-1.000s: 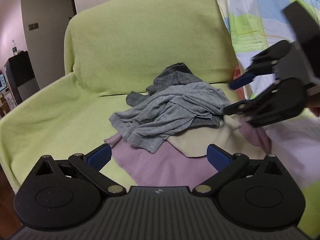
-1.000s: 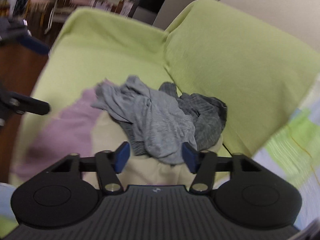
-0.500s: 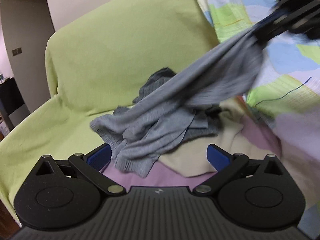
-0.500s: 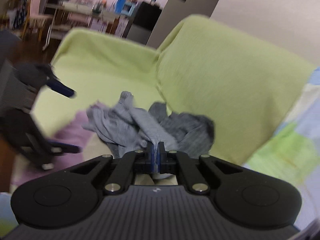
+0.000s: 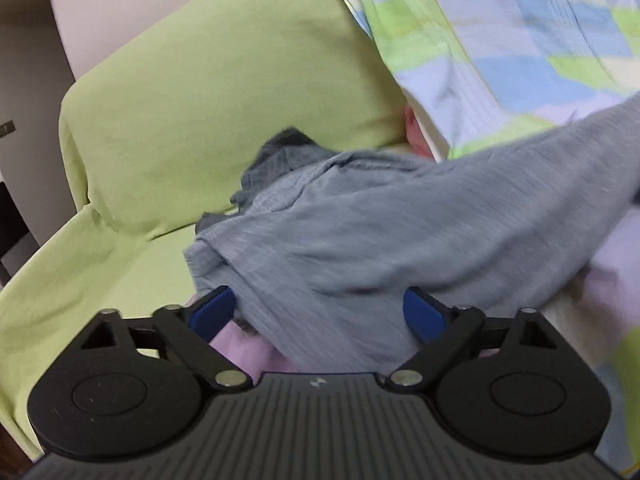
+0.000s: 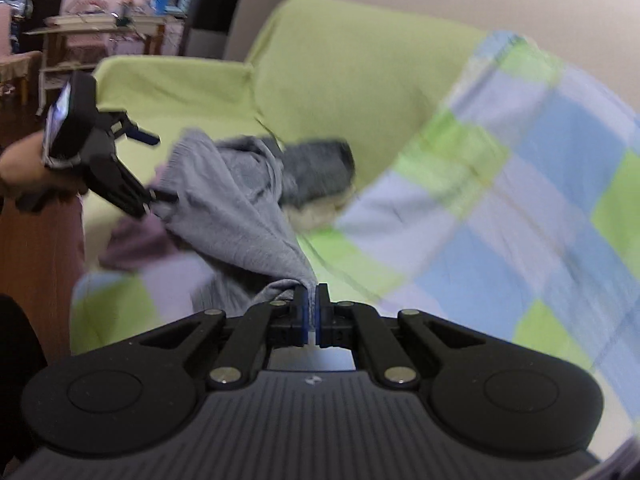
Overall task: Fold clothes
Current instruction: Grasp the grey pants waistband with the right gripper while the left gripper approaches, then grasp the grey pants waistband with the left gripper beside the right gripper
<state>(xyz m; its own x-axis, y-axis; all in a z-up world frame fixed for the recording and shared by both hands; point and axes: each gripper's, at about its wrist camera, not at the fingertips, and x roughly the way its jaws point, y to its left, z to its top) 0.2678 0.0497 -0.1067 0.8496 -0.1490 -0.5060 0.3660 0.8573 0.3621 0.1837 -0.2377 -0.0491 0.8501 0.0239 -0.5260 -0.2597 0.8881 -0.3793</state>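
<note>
Two grippers: our right gripper [image 6: 311, 312] clamps the light grey garment [image 5: 360, 232]; our left gripper [image 5: 320, 312] gapes around it, over sofa [image 5: 200, 100] clutter.

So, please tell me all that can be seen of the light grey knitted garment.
The light grey knitted garment looks like soft, finely ribbed jersey, crumpled and unfolded. The right gripper is shut on one corner, pulling it taut off the pile. Its other end drapes between the open blue pads of the left gripper, over a lilac cloth. Behind it lies a darker grey garment on the green sofa cover.
</note>
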